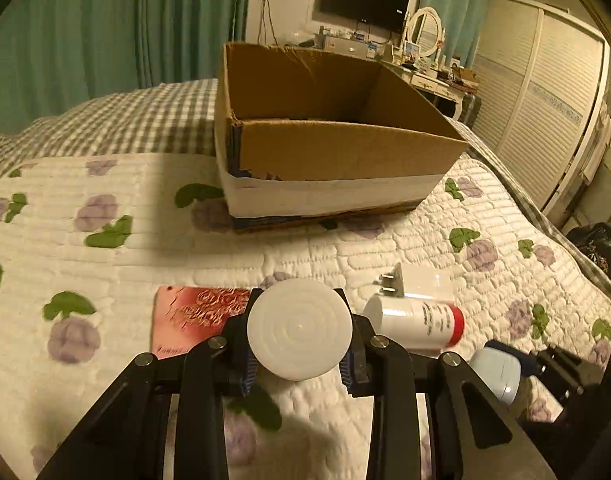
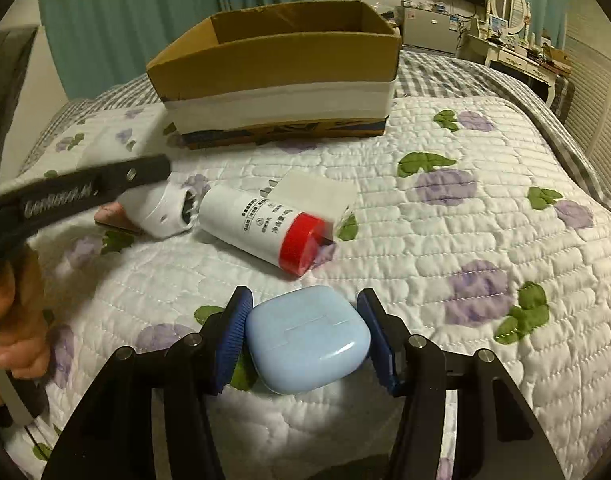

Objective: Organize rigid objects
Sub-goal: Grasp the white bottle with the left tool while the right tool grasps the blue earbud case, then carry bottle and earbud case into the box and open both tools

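**Two handheld grippers over a quilted bed, each closed on a small item, w/ an open box behind**

A bed w/ a white quilt (image 1: 105, 248) printed in purple flowers and green leaves fills both views. On it, toward the far side, sits an open cardboard box (image 1: 337, 152) w/ a white band round its lower walls; its inside floor isn't visible.

Nearer the cameras, a white bottle w/ red cap (image 2: 265, 228) lies on its side on the quilt. Just behind it, touching or nearly so, lies a white plug adapter (image 1: 421, 282), prongs pointing left. A pink-red embossed card (image 1: 193, 316) lies flat to the left, partly hidden by the left gripper.

Left gripper (image 1: 299, 330): jaws clamped on a white round jar (image 1: 299, 330), its ribbed circular face toward the camera, held just above the quilt, near the bottle.

Right gripper (image 2: 307, 338): blue pads pressed to both sides of a pale blue earbud case (image 2: 309, 340), low over the quilt in front of the bottle; can't tell if it touches the fabric.

A bare hand (image 2: 13, 312) holds the left gripper's handle at the right-wrist view's left edge.
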{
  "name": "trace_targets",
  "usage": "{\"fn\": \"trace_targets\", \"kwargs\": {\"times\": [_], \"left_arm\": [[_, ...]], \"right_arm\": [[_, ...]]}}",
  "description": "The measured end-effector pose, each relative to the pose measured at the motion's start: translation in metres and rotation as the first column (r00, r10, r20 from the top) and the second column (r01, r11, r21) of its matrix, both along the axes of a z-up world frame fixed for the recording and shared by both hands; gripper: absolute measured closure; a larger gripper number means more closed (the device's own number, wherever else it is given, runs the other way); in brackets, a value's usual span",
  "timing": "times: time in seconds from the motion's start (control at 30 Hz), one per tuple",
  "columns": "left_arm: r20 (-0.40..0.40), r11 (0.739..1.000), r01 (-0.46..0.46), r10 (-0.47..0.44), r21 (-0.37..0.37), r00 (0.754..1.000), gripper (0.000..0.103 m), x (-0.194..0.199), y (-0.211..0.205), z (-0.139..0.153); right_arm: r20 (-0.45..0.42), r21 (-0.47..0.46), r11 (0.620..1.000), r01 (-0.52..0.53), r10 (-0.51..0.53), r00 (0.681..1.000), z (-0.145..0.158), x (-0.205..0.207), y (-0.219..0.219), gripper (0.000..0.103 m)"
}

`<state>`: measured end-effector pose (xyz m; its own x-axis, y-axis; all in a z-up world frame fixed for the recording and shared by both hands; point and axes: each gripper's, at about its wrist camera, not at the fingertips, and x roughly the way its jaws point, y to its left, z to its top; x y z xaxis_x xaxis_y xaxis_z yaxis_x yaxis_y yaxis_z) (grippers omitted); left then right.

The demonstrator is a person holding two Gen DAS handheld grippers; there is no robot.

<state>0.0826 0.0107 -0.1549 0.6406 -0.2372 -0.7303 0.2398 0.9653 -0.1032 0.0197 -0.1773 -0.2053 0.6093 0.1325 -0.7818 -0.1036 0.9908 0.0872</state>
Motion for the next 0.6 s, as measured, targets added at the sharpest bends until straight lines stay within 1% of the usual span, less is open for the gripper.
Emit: {"fn": "trace_targets", "kwargs": {"times": [0.17,0.33,0.5,0.6], "left_arm": [[0.046,1.000,-0.008,0.008,0.010,0.999,0.071,-0.024,0.002,0.017],[0.058,0.999,-0.041,0.042,-0.023,0.997,0.071,-0.050,0.015,0.029],[0.085,0.997,-0.076,0.078,-0.029,0.993,0.071,-0.073,0.027,0.042],[0.133,0.997,-0.071,0.073,-0.019,0.988,0.071,-0.085,0.028,0.055]], "right_arm": [[0.012,-0.002,1.000,0.004,-0.004,1.000,0.006,-0.006,-0.002,0.048],[0.029,0.002,1.000,0.017,-0.017,0.999,0.014,-0.013,-0.009,0.048],[0.092,-0.016,1.000,-0.003,0.005,0.996,0.039,-0.027,-0.006,0.048],[0.140,-0.012,1.000,-0.015,0.016,0.990,0.061,-0.037,-0.004,0.048]]}}
